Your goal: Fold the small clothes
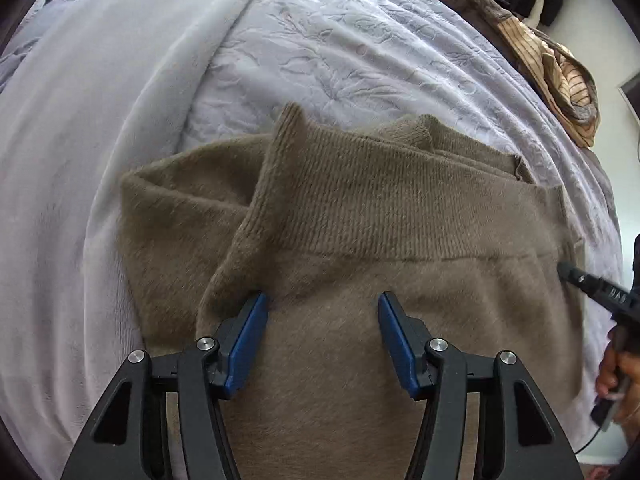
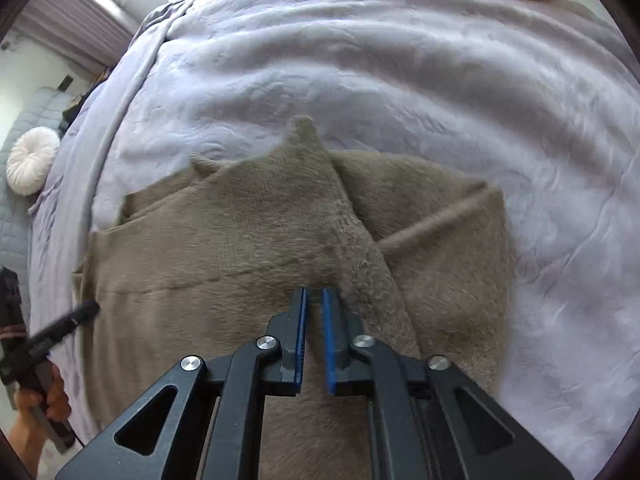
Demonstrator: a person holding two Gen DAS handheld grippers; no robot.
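An olive-brown knitted sweater (image 1: 360,220) lies partly folded on a pale lilac bedspread (image 1: 340,48), its ribbed hem band turned over on top. My left gripper (image 1: 322,300) hovers just above the sweater's middle, open, with nothing between its blue pads (image 1: 248,344). In the right wrist view the same sweater (image 2: 240,240) shows a sleeve folded across it. My right gripper (image 2: 315,292) is shut over a fold edge, with only a thin slit between its pads; no cloth is visibly pinched. Its tip (image 1: 564,270) shows at the sweater's right edge.
A smooth grey blanket (image 1: 100,120) covers the bed's left side. A striped brown garment (image 1: 560,72) lies at the far right edge. A round white cushion (image 2: 32,160) sits off the bed. A person's hand (image 2: 40,400) holds the left gripper (image 2: 80,312).
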